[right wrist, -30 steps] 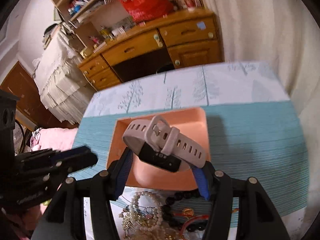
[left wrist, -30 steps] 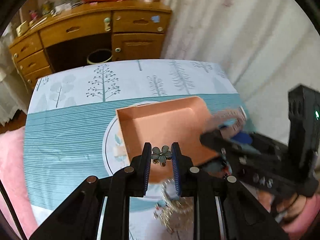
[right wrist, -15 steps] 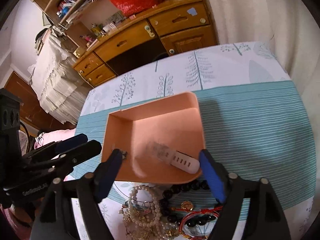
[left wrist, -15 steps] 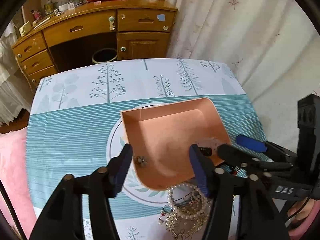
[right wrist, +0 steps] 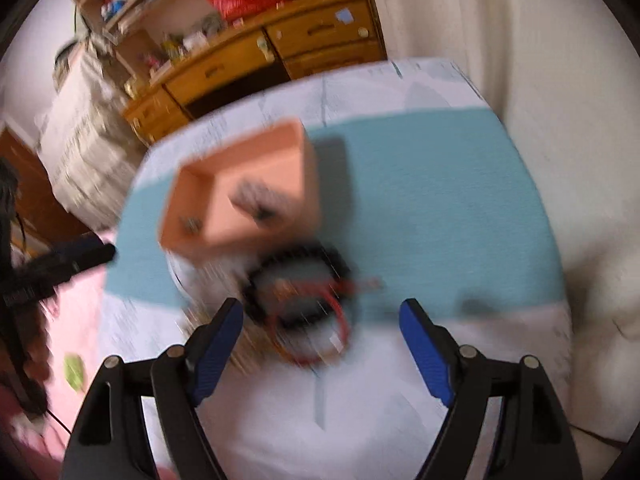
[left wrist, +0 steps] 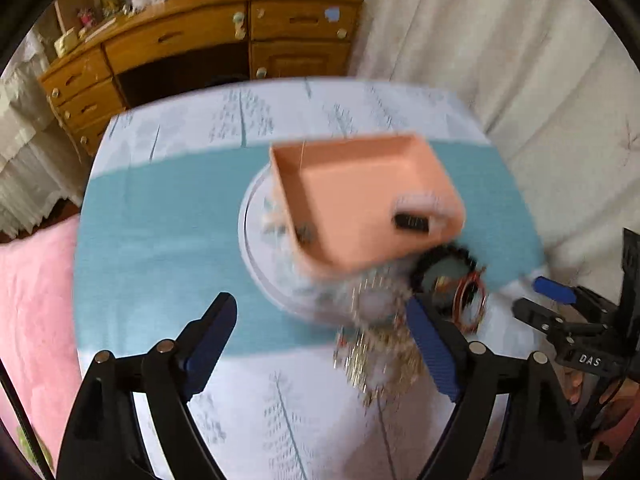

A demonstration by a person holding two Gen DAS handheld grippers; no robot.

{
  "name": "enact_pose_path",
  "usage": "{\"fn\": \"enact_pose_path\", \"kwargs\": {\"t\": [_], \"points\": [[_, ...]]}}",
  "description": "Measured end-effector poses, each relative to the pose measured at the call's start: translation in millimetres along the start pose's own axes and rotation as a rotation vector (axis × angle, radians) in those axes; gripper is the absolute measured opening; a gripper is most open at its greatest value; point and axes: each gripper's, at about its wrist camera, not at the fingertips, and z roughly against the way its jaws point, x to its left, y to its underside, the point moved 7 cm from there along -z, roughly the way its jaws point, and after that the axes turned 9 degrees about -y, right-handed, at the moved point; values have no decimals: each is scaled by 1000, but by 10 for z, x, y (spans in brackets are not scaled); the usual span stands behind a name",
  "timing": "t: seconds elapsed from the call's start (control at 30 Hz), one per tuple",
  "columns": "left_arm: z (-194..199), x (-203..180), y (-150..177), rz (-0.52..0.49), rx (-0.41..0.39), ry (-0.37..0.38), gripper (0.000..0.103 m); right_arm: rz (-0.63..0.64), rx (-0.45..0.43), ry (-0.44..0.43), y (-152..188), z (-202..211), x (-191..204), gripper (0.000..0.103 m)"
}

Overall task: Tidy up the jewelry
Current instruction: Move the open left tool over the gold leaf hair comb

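The left hand-held gripper (left wrist: 320,336) is opening, empty, as is the wide-apart right hand-held gripper (right wrist: 322,330). The jewelry heap (left wrist: 380,344) lies just ahead of both on the surface (tray (left wrist: 360,160) beyond it); red bangles (right wrist: 316,324) sit nearest the right.

We've got a peach tray (left wrist: 360,184) holding a watch (left wrist: 416,216) and small flower charm (left wrist: 306,232), with a blurry jewelry pile (left wrist: 380,340) just beside its near edge.
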Motion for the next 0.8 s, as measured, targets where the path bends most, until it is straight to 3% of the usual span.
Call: {"fn": "enact_pose_path", "kwargs": {"t": [0.27,0.4,0.6,0.8], "points": [[-124,-238,677,-153,114,17,85,76,114,46,678,62,-100,81],[-186,-336,972,-226,136,-4,86,97,79,56,811,55,-44,81],[-327,-379,1190,-196,175,-17,86,136,18,55,821,7,140,81],[-402,-457,1175,-175,145,8,86,177,23,87,749,-142,201,81]]}}
